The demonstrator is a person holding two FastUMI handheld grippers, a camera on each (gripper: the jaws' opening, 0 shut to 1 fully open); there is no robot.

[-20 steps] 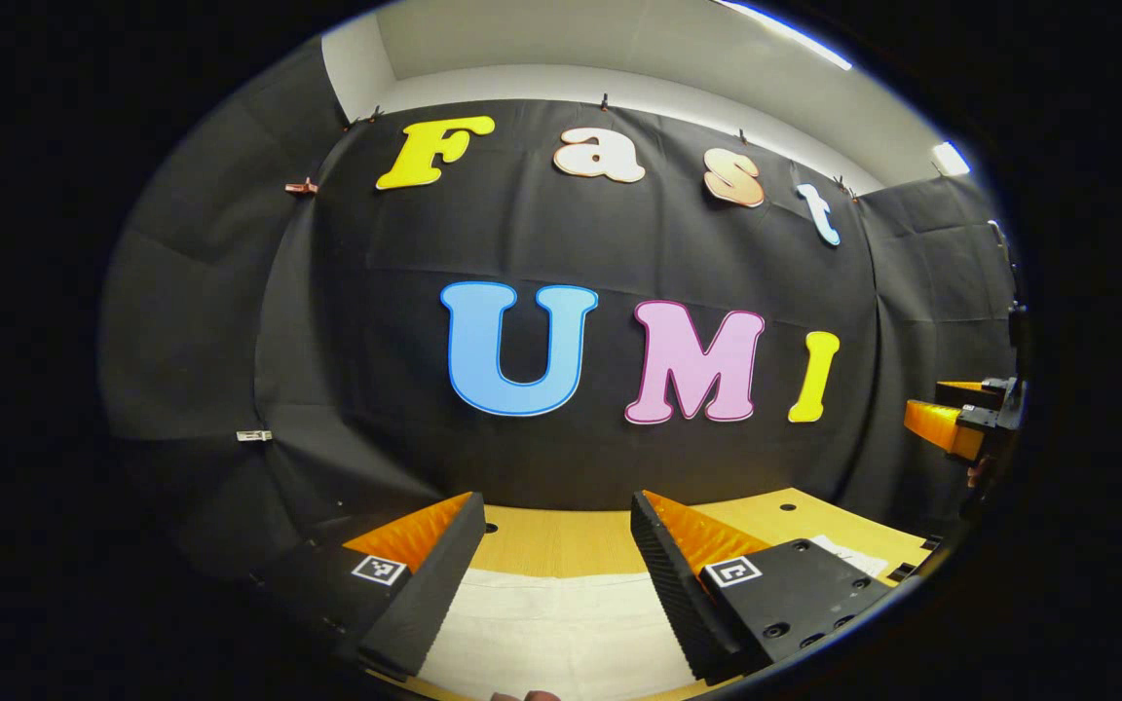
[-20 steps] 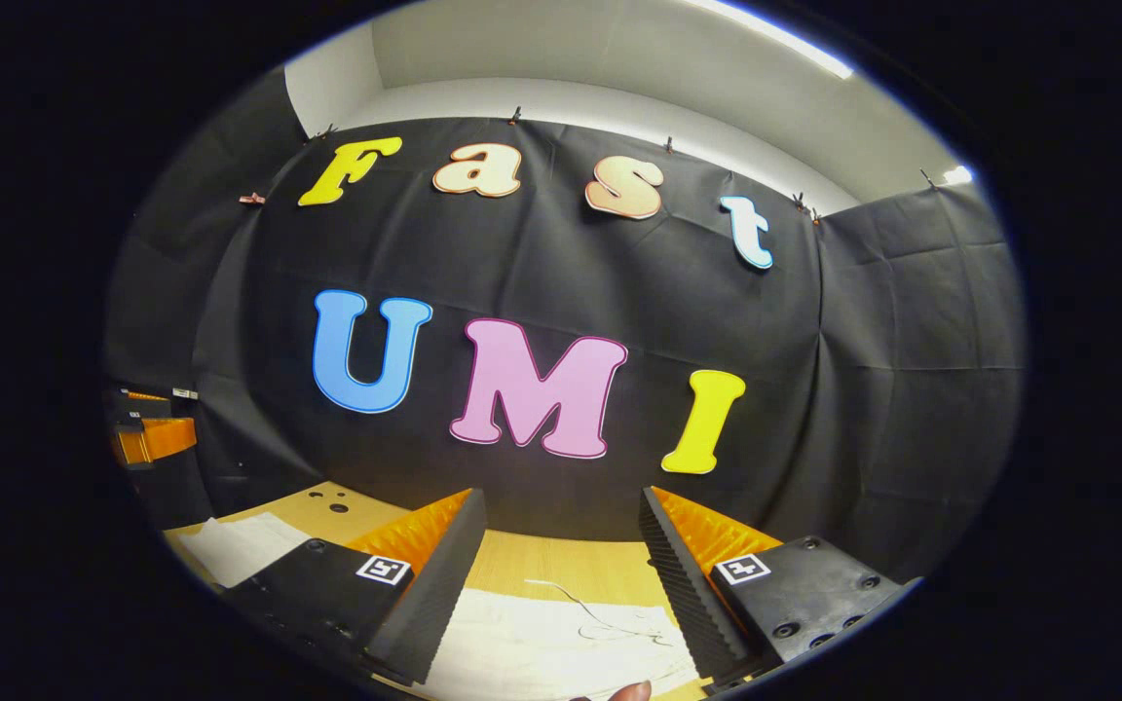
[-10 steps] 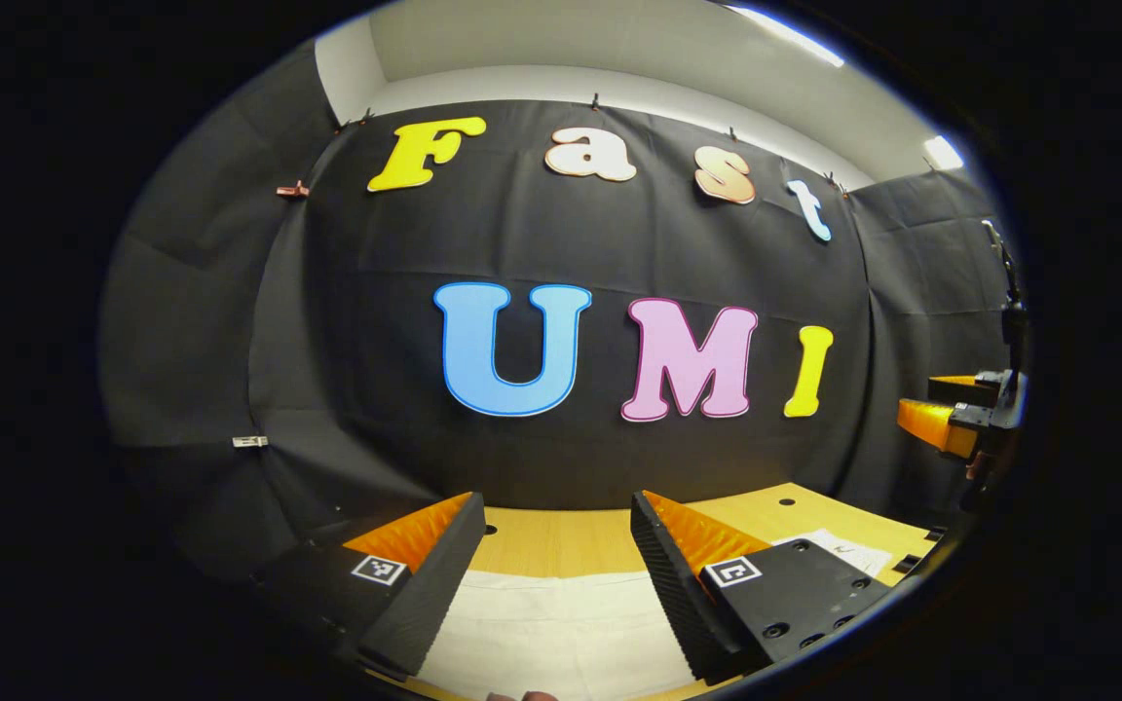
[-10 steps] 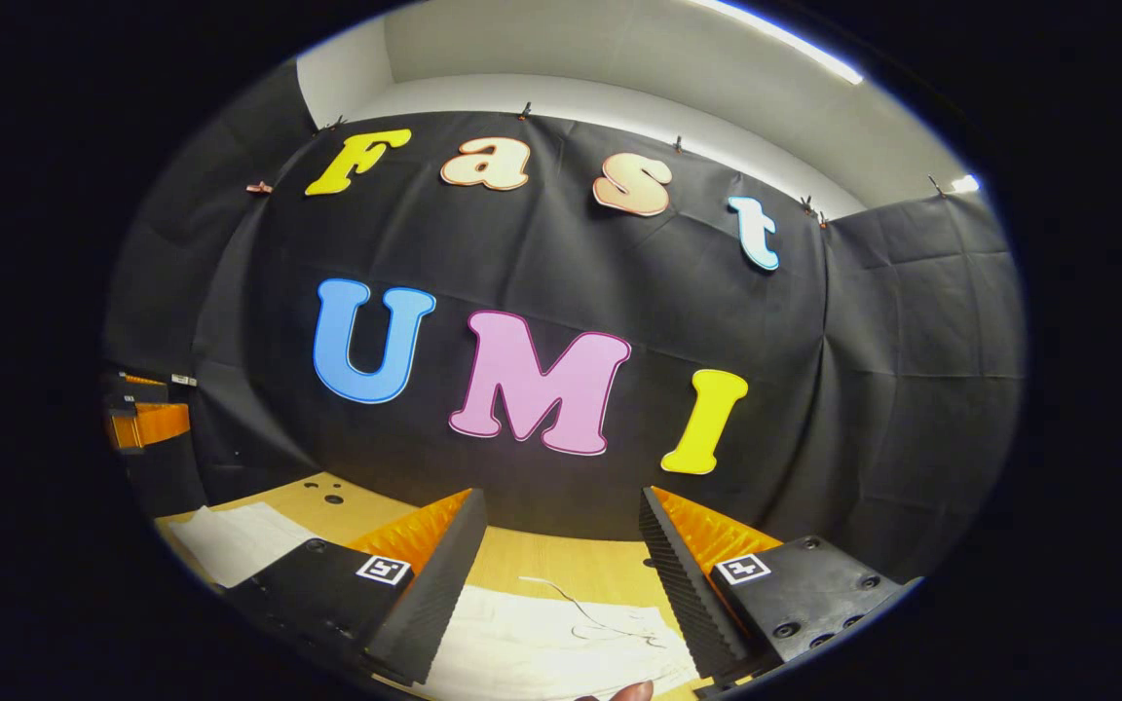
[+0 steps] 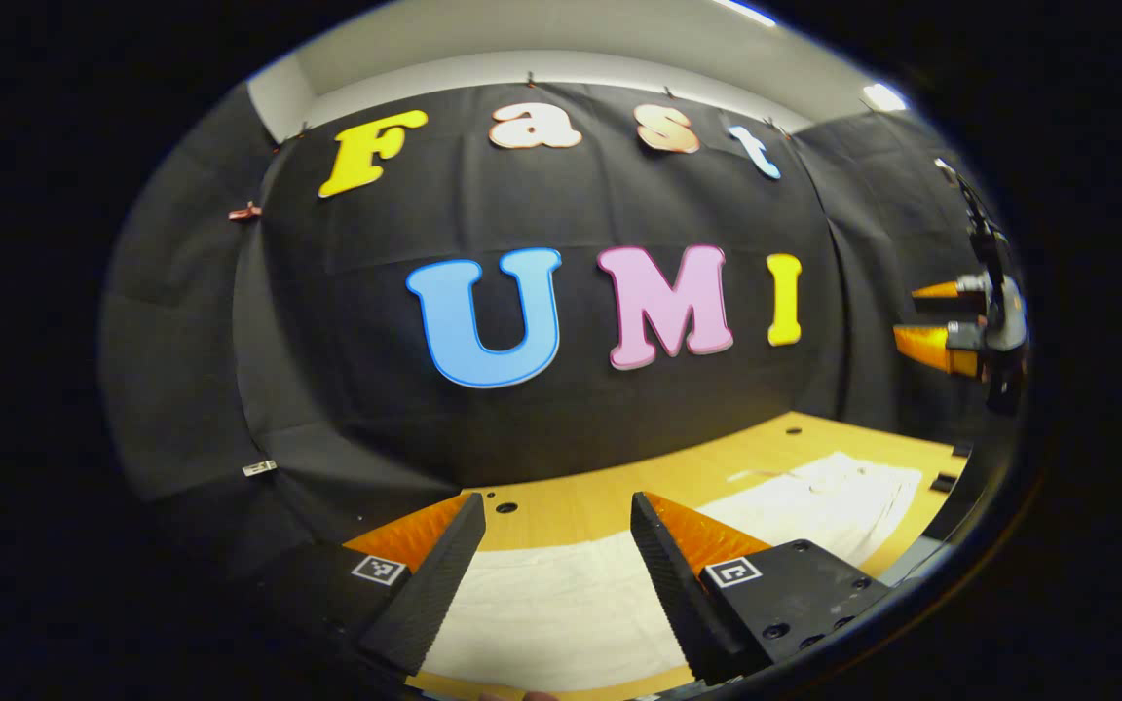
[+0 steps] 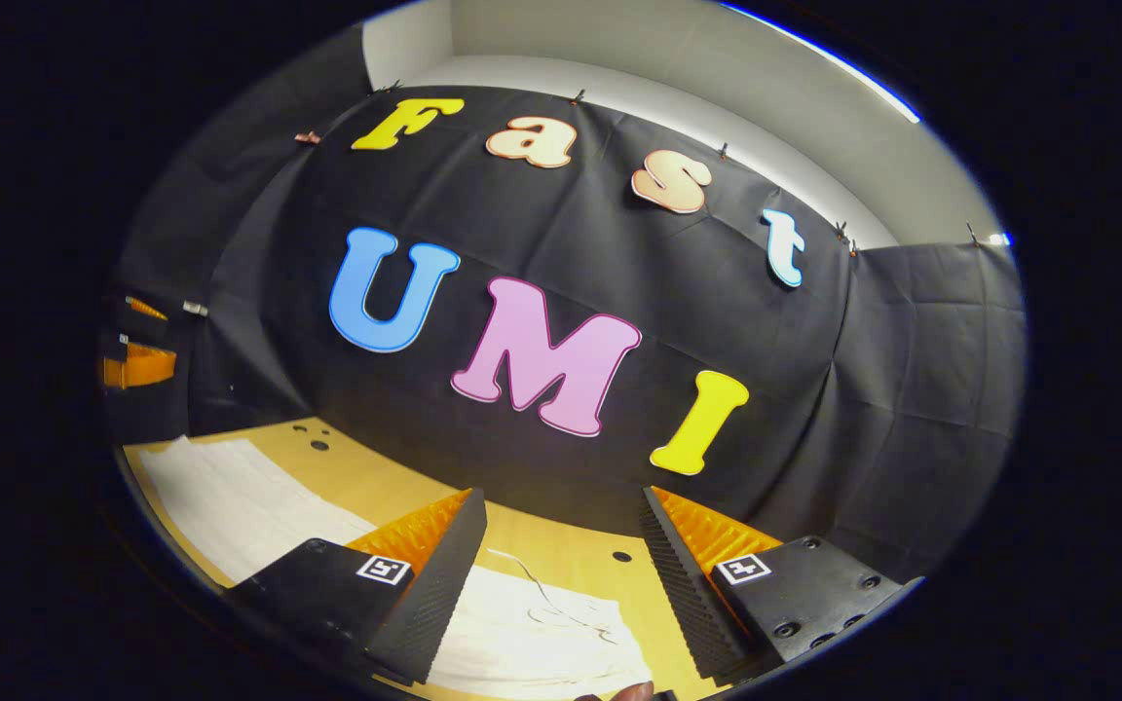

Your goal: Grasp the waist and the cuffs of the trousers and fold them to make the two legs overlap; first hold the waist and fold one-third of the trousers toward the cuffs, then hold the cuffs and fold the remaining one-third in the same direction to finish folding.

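Trousers [image 5: 561, 608]: white/cream, lying flat on the tabletop [image 5: 610, 501]. In the left gripper view the cloth runs under and between the jaws, then on to the right of them toward the far tabletop edge, where it looks rumpled. In the right gripper view the same trousers [image 6: 532, 638] sit below and between the jaws, with a thin drawstring-like cord [image 6: 546, 599] curling on top just ahead of the gap; another stretch of cloth extends well off to the left of the jaws.

Left gripper [image 5: 556, 511]: jaws apart, wide gap, nothing between them, hovering above the cloth, no contact visible. Right gripper [image 6: 561, 506]: jaws also apart, empty, above the cord end of the trousers. Can't tell from either view how high they sit over the fabric.

Each gripper also shows in the other's view: right one at the far right edge of the left gripper view, up off the tabletop, fingers [image 5: 931, 343] spread; left one at the far left edge of the right gripper view, partly cut off.

Tabletop: light wood [image 6: 561, 560], a few small dark round holes [image 5: 505, 507] ahead of the left jaws and one [image 6: 621, 557] ahead of the right jaws. A sliver of fingertip [image 6: 624, 692] shows at the bottom edge of the right gripper view.

Room: black cloth wall [image 5: 561, 428] behind the tabletop, clipped along its top, creased; pale wall/ceiling [image 6: 678, 78] above it with a strip light [image 6: 814, 58].
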